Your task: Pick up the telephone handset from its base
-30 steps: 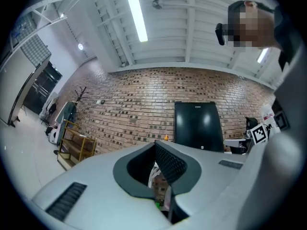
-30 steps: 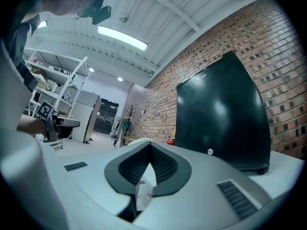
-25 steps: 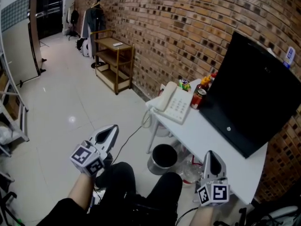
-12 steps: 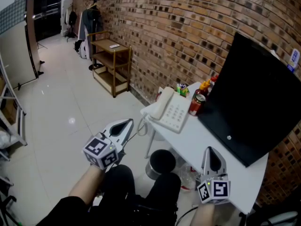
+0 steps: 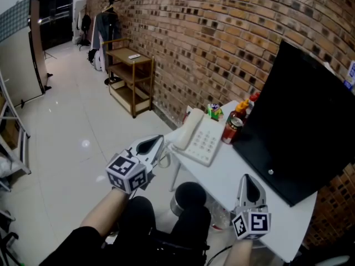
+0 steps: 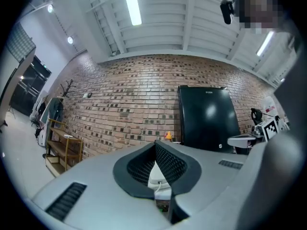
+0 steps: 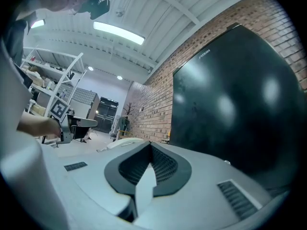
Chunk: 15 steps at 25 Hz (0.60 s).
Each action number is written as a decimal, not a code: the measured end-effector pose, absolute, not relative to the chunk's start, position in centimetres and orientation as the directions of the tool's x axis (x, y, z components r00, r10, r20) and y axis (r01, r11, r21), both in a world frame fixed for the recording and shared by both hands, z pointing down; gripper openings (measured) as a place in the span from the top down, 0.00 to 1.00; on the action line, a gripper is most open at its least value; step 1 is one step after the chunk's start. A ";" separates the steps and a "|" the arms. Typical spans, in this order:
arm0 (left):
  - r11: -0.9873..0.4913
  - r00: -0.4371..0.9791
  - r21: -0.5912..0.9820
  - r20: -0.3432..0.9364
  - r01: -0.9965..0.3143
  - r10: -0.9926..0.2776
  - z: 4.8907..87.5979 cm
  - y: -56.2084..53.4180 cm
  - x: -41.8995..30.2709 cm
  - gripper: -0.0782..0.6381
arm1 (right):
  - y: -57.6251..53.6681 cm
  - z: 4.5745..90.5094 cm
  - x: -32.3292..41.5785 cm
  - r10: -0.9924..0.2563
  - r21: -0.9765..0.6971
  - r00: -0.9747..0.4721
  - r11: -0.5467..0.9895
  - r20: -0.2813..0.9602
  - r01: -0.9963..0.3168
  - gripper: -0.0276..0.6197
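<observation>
The white telephone (image 5: 204,142) lies at the near-left end of the white table (image 5: 233,170), its handset (image 5: 187,128) resting on the left side of the base. My left gripper (image 5: 159,141) hangs just left of the table edge, a short way from the handset, jaws shut and empty. In the left gripper view the handset (image 6: 157,174) shows low and straight ahead behind the closed tips (image 6: 156,145). My right gripper (image 5: 248,178) hovers over the table's near part, jaws shut (image 7: 149,145) on nothing, with the handset (image 7: 123,142) ahead to its left.
A big black screen (image 5: 302,115) leans against the brick wall behind the phone. Sauce bottles (image 5: 242,107) and a red can (image 5: 231,129) stand at the phone's far side. A dark bin (image 5: 188,197) sits under the table, and a wooden shelf (image 5: 129,73) stands along the wall.
My left gripper has travelled right and up, from over the floor to beside the table edge near the handset. The right gripper has edged forward over the table.
</observation>
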<state>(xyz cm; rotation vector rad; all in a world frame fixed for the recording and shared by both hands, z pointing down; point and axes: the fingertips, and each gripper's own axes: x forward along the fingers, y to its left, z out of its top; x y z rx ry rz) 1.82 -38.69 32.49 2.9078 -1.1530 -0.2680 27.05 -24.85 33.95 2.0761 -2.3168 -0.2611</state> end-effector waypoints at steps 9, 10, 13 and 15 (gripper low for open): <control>-0.746 0.737 0.043 -0.127 -0.664 -0.663 32.2 -41.5 5.7 0.89 | -27.7 34.0 28.6 -0.991 0.125 -0.116 0.107 -0.069 -0.986 0.95; -0.741 0.733 0.047 -0.121 -0.670 -0.670 32.4 -41.9 5.8 0.89 | -28.0 34.0 28.8 -0.991 0.120 -0.118 0.110 -0.065 -0.987 0.95; -0.733 0.728 0.069 -0.085 -0.677 -0.680 32.9 -43.2 6.2 0.89 | -28.6 34.3 29.0 -0.990 0.095 -0.127 0.122 -0.053 -0.988 0.95; -0.732 0.730 0.081 -0.054 -0.677 -0.681 33.3 -44.0 6.7 0.89 | -28.8 34.5 29.1 -0.990 0.077 -0.133 0.129 -0.049 -0.989 0.95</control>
